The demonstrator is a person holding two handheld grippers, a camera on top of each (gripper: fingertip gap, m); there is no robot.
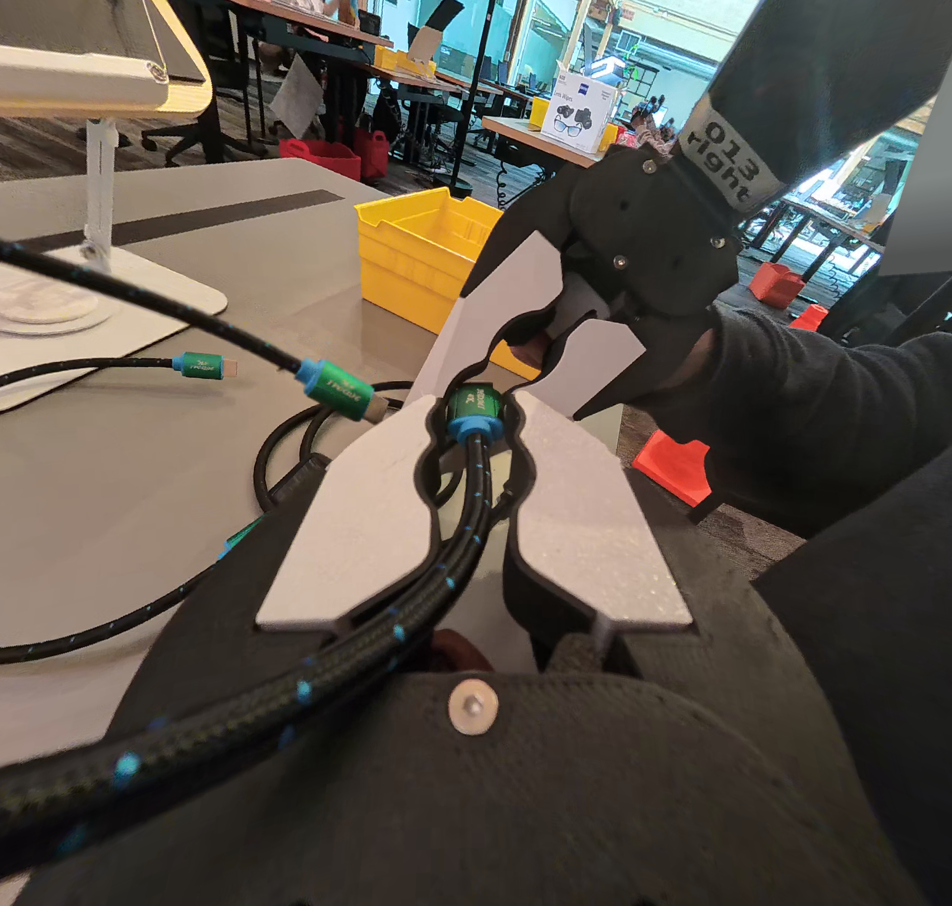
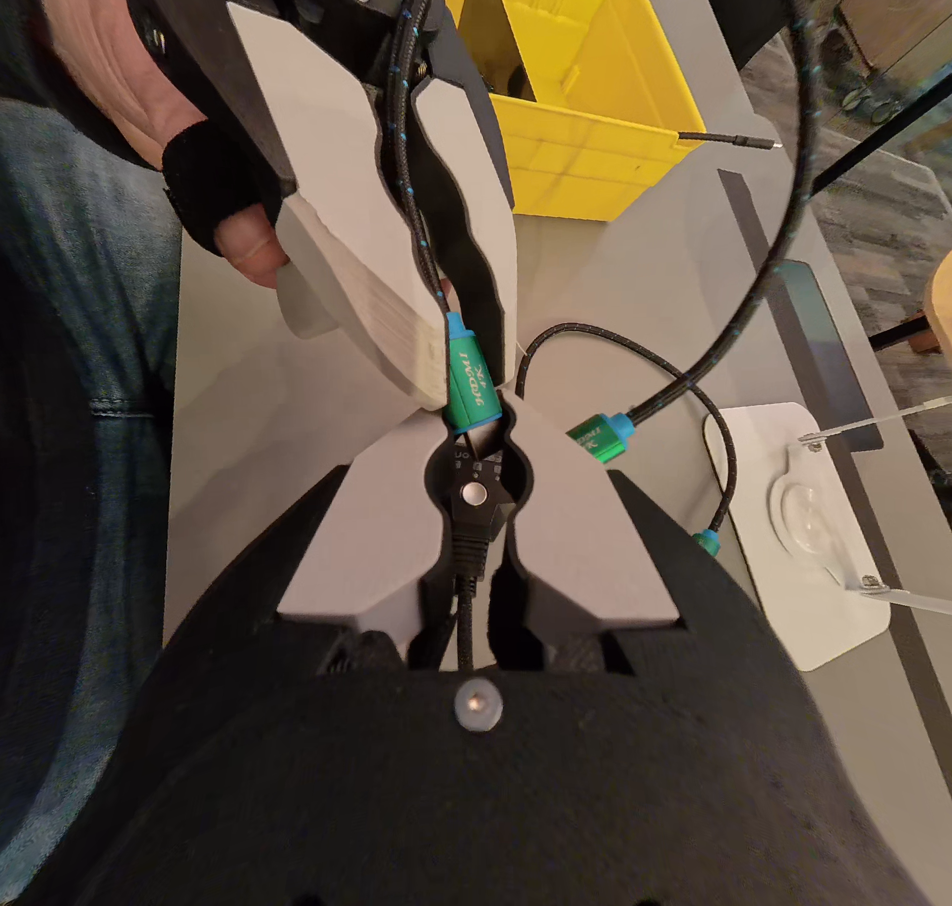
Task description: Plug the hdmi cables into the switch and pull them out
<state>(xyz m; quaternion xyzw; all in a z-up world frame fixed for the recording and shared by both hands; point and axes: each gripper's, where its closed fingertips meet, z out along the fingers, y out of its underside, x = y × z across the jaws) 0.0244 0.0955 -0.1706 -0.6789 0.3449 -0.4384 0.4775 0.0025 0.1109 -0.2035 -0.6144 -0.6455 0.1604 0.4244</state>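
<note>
**Mating a Green Plug to the Switch in Mid-Air**

Bracing the small black switch point(image 2: 476, 495) between closed tips, the right tongs point(image 2: 476, 448) keep its ports facing outward, presumably so a connector can be pushed straight in. Opposite, the left tongs point(image 1: 474, 407) are clamped on a green plug point(image 1: 473, 402), its braided cable point(image 1: 463, 546) trailing back between the fingers; the plug's nose meets the switch edge at a slant, and whether it is seated I cannot tell. Just beyond, a second green plug point(image 2: 600, 436) hangs by the right tongs, and a third plug point(image 1: 203, 365) lies loose on the table point(image 1: 154, 469). Farther off stands a yellow bin point(image 1: 412, 253); its contents are unclear.
</note>
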